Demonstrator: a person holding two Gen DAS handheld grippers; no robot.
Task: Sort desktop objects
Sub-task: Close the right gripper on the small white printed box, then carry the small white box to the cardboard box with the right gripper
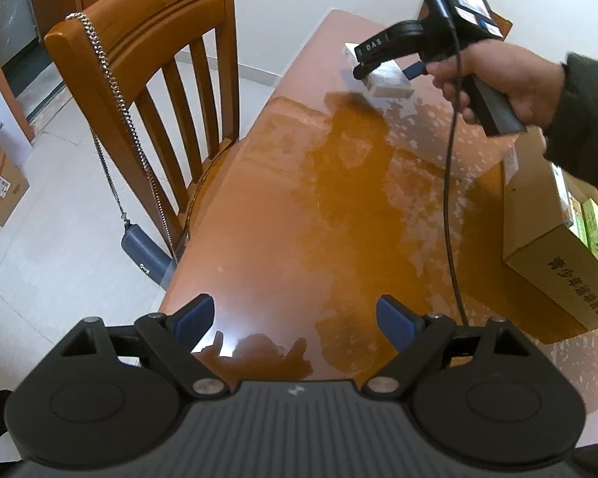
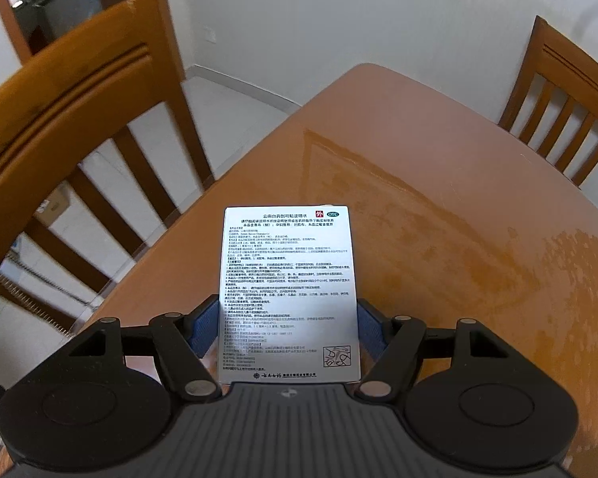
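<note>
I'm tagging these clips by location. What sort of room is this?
Probably a home dining area: a glossy wooden table, wooden slat-back chairs around it, tiled floor, and a doorway to what may be a kitchen.

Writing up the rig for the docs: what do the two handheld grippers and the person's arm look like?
Both grippers, left gripper and right gripper, are black plastic with blue finger pads, silver pivot screws and a ribbed grey top. From the side, the right one has a pistol handle, white "DAS" lettering, a green light and a thin black cable. The person's sleeve is dark.

White box [image 2: 288, 294]: "OTC"; right hand-held gripper [image 1: 382, 64]: "DAS".
</note>
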